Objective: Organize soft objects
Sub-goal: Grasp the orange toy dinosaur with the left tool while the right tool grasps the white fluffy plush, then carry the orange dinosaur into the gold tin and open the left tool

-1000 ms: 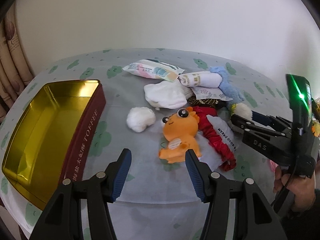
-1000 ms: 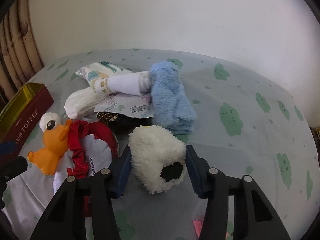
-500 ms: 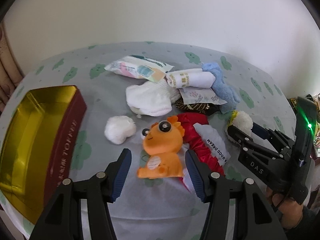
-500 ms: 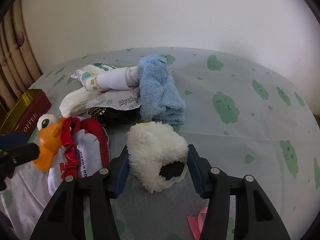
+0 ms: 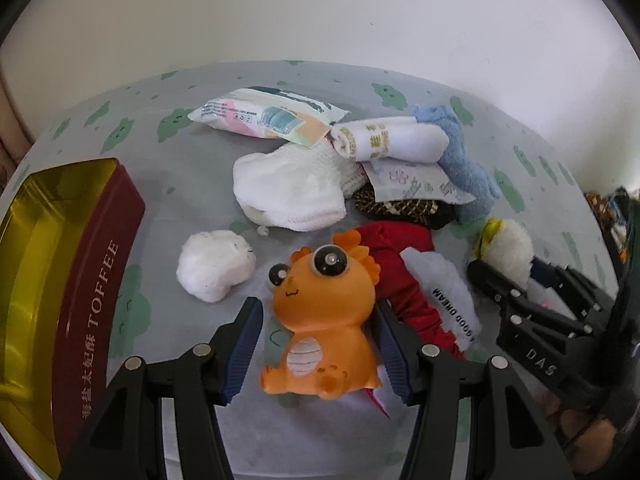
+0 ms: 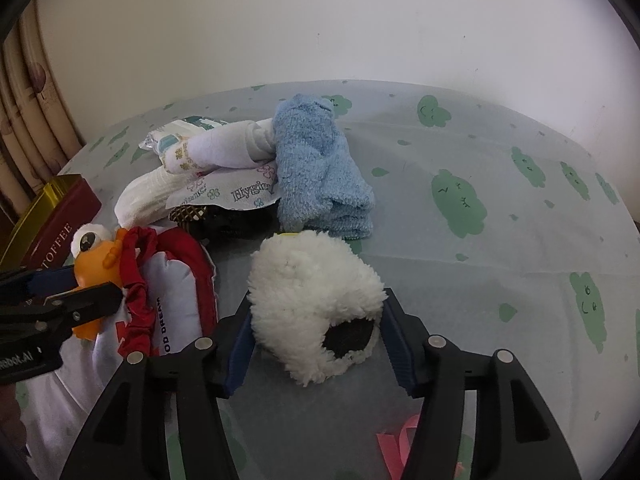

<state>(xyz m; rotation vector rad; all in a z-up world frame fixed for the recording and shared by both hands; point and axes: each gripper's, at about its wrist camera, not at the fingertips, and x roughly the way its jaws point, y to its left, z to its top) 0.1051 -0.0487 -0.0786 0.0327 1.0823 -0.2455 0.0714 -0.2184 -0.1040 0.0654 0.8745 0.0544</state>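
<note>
The left gripper, jaws spread, is straddling the orange dragon toy to seize it, while the right gripper's jaws are just loosening around the fluffy white plush (both resting on the bench, tin far left).

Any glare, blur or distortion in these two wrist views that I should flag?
Left wrist view: strong fisheye bend, dark corners; the gold inside of the tin throws bright reflections; the orange toy is sharp, while the other tool at the right edge is dark and smeared. Right wrist view: same bend, the wall washed out at upper right, the white plush in focus, soft shadows only.
</note>
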